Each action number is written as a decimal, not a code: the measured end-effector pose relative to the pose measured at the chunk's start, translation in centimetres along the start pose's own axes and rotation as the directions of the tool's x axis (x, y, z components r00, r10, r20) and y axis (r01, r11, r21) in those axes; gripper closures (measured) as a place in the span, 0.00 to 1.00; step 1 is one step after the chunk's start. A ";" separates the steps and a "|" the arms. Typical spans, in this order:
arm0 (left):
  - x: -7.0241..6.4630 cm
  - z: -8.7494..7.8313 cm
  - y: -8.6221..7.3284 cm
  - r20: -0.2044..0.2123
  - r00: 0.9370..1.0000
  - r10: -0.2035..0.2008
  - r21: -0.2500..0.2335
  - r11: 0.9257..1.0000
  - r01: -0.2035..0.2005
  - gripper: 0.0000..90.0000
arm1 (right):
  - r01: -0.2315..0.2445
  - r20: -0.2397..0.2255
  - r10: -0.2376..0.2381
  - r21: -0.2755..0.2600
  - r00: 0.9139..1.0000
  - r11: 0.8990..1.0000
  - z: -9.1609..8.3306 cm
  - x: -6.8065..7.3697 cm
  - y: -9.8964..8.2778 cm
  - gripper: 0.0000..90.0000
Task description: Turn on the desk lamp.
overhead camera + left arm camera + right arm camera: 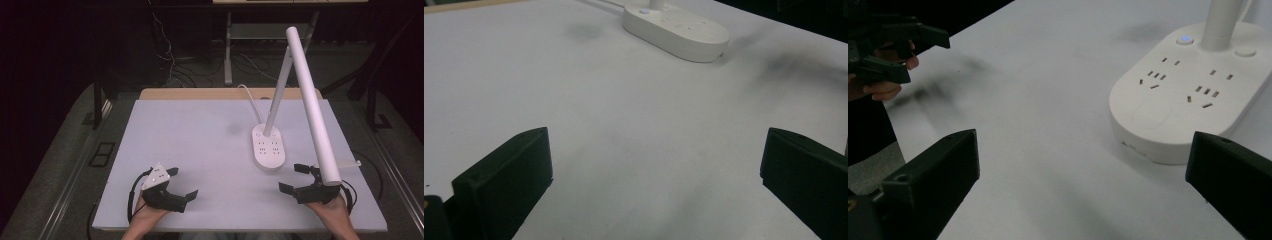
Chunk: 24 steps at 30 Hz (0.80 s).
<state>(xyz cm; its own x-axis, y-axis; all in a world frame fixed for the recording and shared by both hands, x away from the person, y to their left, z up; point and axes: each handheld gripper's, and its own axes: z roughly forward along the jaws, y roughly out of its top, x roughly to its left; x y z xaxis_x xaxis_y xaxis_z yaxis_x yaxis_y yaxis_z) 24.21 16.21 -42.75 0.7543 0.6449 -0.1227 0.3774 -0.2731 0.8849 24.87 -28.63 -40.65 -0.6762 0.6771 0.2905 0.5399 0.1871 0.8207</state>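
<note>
Left gripper view: my left gripper point(656, 165), jaws wide apart, nothing between them but bare white table point(574, 100); the lamp base point(676, 30) lies well ahead.
Right gripper view: my right gripper point(1083, 170), jaws likewise spread and empty, just short of the lamp base. This view adds the socket holes on the base's top, a lit blue button point(1186, 38), the foot of the lamp stem point(1220, 22), and my left hand across from the base.
High view: both grippers on the near side of the base, left one farther off; white lamp head point(312, 105) slants over the right gripper; white cord point(250, 97) runs behind the base.
</note>
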 end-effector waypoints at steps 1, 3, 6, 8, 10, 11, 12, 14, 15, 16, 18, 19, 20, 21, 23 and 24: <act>0.0 0.0 0.0 -0.001 1.000 0.001 0.000 1.000 -0.001 0.00 | -0.001 -0.001 0.001 0.010 1.000 1.000 0.0 0.0 0.0 0.00; 0.0 0.0 0.0 -0.002 1.000 0.004 0.000 1.000 -0.004 0.00 | -0.002 0.000 0.002 0.019 1.000 1.000 0.1 0.0 -0.1 0.00; 0.0 0.1 0.0 -0.005 1.000 0.005 -0.002 1.000 -0.005 0.00 | 0.002 -0.004 -0.002 0.024 1.000 1.000 0.1 0.0 -0.1 0.00; 0.0 0.2 0.0 -0.006 1.000 0.016 0.016 1.000 -0.016 0.00 | 0.005 -0.006 -0.004 0.029 1.000 1.000 0.1 0.1 -0.1 0.00; -0.1 0.2 0.0 -0.007 1.000 0.018 0.020 1.000 -0.018 0.00 | 0.006 -0.009 -0.006 0.034 1.000 0.999 0.2 0.0 -0.1 0.00; -0.1 0.2 0.0 -0.005 1.000 0.020 0.021 1.000 -0.020 0.00 | 0.006 -0.009 -0.006 0.034 1.000 0.999 0.2 0.0 -0.1 0.00; -0.1 0.2 0.0 -0.004 1.000 0.021 0.020 1.000 -0.021 0.00 | 0.002 -0.010 -0.002 0.040 1.000 0.999 0.2 0.1 -0.1 0.00; -0.1 0.2 0.0 -0.002 1.000 0.021 0.021 1.000 -0.021 0.00 | 0.013 -0.007 -0.013 0.052 1.000 0.999 0.2 0.1 0.0 0.00; -0.1 0.3 0.0 -0.001 1.000 0.021 0.022 1.000 -0.021 0.00 | 0.013 -0.007 -0.012 0.054 1.000 0.998 0.2 0.1 0.1 0.00; -0.1 0.3 0.0 0.000 1.000 0.022 0.024 0.999 -0.022 0.00 | 0.007 -0.014 -0.006 0.054 1.000 0.999 0.2 0.0 0.2 0.00; -0.1 0.3 0.0 -0.001 1.000 0.022 0.025 0.999 -0.022 0.00 | 0.007 -0.020 -0.006 0.059 1.000 0.998 0.1 -0.1 0.2 0.00; -0.1 0.3 0.0 -0.001 1.000 0.022 0.025 0.999 -0.022 0.00 | 0.010 -0.018 -0.009 0.064 1.000 0.998 0.1 -0.1 0.2 0.00; -0.1 0.3 0.0 0.000 1.000 0.018 0.024 1.000 -0.018 0.00 | 0.008 -0.017 -0.007 0.065 1.000 0.998 0.1 0.0 0.3 0.00; -0.1 0.3 0.0 0.000 1.000 0.018 0.024 1.000 -0.018 0.00 | 0.005 -0.020 -0.004 0.064 1.000 0.998 0.1 -0.1 0.3 0.00; -0.1 0.4 -0.1 0.003 1.000 0.022 0.027 0.999 -0.022 0.00 | 0.009 -0.020 -0.008 0.061 1.000 0.998 0.0 -0.1 0.5 0.00; -0.1 0.4 -0.1 0.003 1.000 0.022 0.027 0.999 -0.022 0.00 | 0.008 -0.021 -0.006 0.060 1.000 0.998 0.0 -0.1 0.5 0.00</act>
<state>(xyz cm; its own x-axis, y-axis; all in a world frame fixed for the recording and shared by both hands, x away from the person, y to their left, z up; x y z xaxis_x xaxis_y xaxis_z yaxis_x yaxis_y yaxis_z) 24.27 15.89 -42.95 0.7640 0.6368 -0.1042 0.3747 -0.3064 0.8751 25.20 -28.62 -40.27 -0.6900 0.6608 0.2954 0.5639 0.2349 0.7917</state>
